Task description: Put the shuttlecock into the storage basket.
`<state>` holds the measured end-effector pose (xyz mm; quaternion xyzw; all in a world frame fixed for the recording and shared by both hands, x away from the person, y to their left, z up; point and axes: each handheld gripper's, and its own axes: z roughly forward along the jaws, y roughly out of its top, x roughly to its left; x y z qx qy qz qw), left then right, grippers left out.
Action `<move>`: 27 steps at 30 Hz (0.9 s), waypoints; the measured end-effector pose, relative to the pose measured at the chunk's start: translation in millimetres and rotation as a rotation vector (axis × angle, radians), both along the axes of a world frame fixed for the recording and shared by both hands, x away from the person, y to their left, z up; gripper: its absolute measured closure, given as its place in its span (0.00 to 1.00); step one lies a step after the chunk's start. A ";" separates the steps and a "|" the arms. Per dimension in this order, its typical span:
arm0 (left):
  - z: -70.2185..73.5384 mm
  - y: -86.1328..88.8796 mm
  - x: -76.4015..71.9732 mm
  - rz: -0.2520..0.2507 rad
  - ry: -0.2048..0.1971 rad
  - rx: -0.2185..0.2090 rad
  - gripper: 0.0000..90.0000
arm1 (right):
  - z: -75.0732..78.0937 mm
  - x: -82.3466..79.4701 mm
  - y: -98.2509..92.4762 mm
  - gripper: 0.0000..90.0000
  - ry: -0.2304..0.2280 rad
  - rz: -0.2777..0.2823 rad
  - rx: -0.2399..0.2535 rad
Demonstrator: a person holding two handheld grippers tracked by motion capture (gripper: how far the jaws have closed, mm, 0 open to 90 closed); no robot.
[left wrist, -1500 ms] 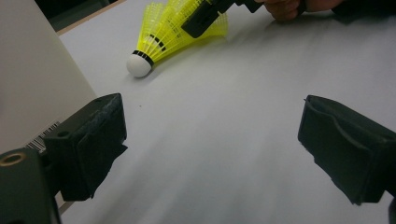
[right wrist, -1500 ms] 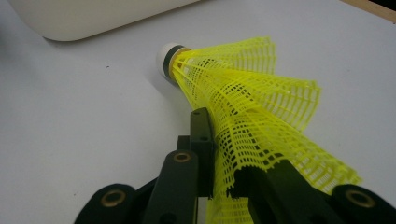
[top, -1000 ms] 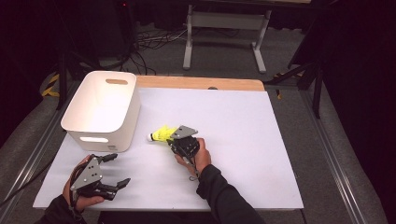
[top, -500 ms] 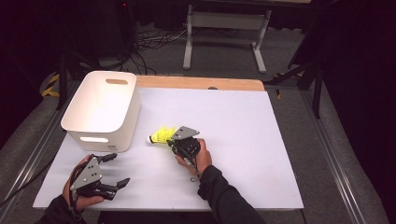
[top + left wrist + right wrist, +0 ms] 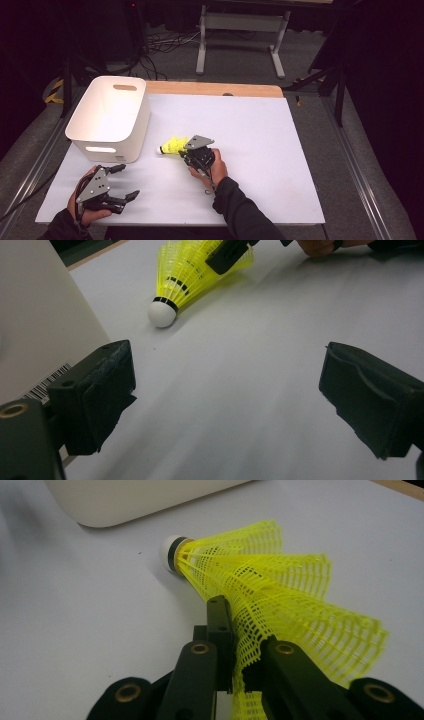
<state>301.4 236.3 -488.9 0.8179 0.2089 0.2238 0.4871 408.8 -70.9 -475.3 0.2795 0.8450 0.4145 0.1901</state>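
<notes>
A yellow shuttlecock (image 5: 174,146) with a white cork tip lies on its side on the white table (image 5: 260,140), tip pointing left toward the bin. My right gripper (image 5: 187,151) is shut on the rim of its mesh skirt; in the right gripper view the jaws pinch the yellow netting (image 5: 280,610) between them. In the left gripper view the shuttlecock (image 5: 195,275) lies farther off, beyond my own jaws. My left gripper (image 5: 129,182) rests low near the table's front left corner, open, with nothing between its fingers (image 5: 97,390).
A white plastic bin (image 5: 107,117) with handle cut-outs stands at the table's left, just left of the shuttlecock. A wooden strip (image 5: 215,89) runs along the far edge. Beyond it stand a metal frame (image 5: 240,30) and cables on the floor.
</notes>
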 end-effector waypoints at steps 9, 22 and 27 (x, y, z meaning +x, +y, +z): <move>0.2 -0.7 1.6 0.007 0.008 0.000 0.10 | 1.4 -2.6 -2.7 0.97 0.000 0.011 0.013; -0.1 -25.5 19.6 0.028 0.085 0.109 0.16 | 1.5 -7.4 -8.9 0.97 0.015 0.034 0.032; 1.5 -29.2 21.9 0.020 0.078 0.115 0.16 | 0.2 -5.4 -8.8 0.94 0.034 0.044 0.038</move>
